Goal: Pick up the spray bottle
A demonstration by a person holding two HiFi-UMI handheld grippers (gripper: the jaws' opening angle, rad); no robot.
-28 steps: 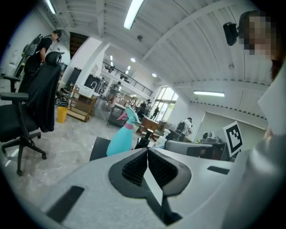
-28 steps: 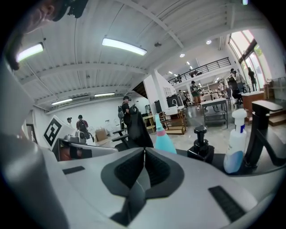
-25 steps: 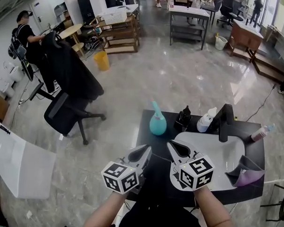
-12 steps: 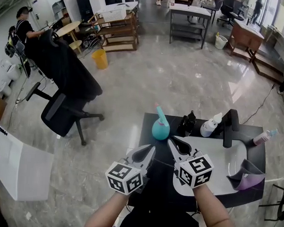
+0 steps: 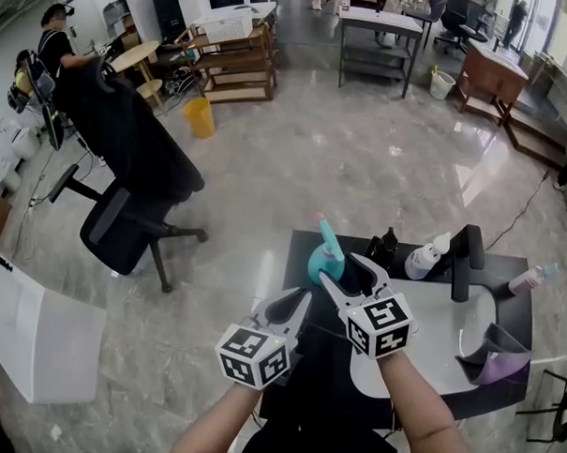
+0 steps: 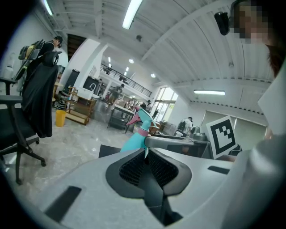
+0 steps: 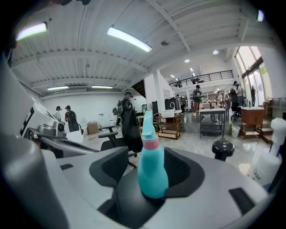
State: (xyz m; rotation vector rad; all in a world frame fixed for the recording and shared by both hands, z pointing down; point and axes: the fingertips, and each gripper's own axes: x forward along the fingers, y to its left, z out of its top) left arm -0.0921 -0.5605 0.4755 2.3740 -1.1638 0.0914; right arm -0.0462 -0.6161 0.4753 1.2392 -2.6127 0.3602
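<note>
The spray bottle (image 5: 324, 255), teal with a pink collar and a teal nozzle, stands upright on the far left part of a black counter (image 5: 295, 355). It is framed between the two jaws of the right gripper (image 5: 338, 267). Those jaws have just been opening and now stand wide apart. In the right gripper view a gap shows on each side of the bottle, so the pads seem not to press on it, though the wide lens makes that hard to judge.

The left gripper (image 5: 302, 300) is just left of the right one and a little nearer. Its jaws are closed together with nothing between them, and it points towards the bottle.

Right of the bottle, along the far edge of the counter, stand a small dark bottle (image 5: 387, 241), a white spray bottle (image 5: 421, 261) and a black faucet (image 5: 462, 263) over a white sink basin (image 5: 444, 317). A pink-capped bottle (image 5: 525, 277) stands at the far right, and a purple cloth (image 5: 489, 367) lies at the basin's near right.

Across the grey floor to the left is an office chair (image 5: 124, 225) draped with a black jacket (image 5: 123, 134).
</note>
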